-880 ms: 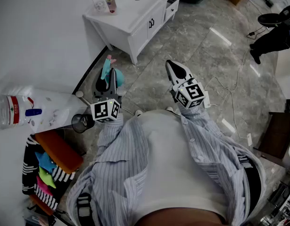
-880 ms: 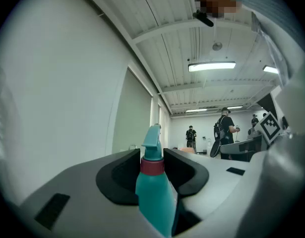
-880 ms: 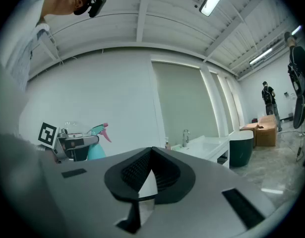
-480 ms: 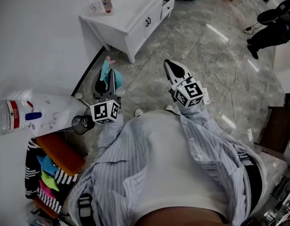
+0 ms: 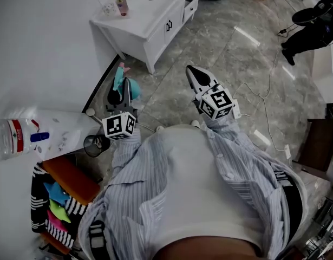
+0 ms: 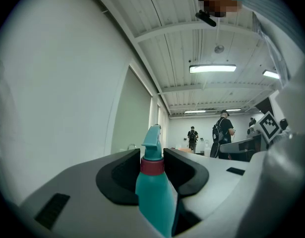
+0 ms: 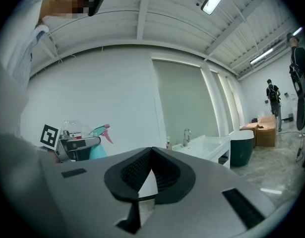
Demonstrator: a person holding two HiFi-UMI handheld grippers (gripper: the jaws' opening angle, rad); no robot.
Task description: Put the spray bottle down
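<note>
Hall with mock bathroom (white vanity (image 5: 150,16), marble floor (image 5: 239,72)).

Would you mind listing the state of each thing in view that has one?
left gripper, shut on the spray bottle.
spray bottle, held off the floor, nozzle up.
right gripper, shut, empty.
vanity cabinet, doors closed.
ceiling light, lit.

The spray bottle (image 6: 154,195) is smooth teal plastic with a soft sheen and a dark red collar. The left claw (image 6: 152,155) has a matt grey plastic shell and matt black pads (image 6: 184,170). The right claw (image 7: 151,150) has the same shell, and its black pads are finely ribbed. The floor (image 5: 231,47) is glossy grey veined stone. The cabinet (image 5: 155,34) is smooth white. The shirt (image 5: 139,199) is striped cloth.
</note>
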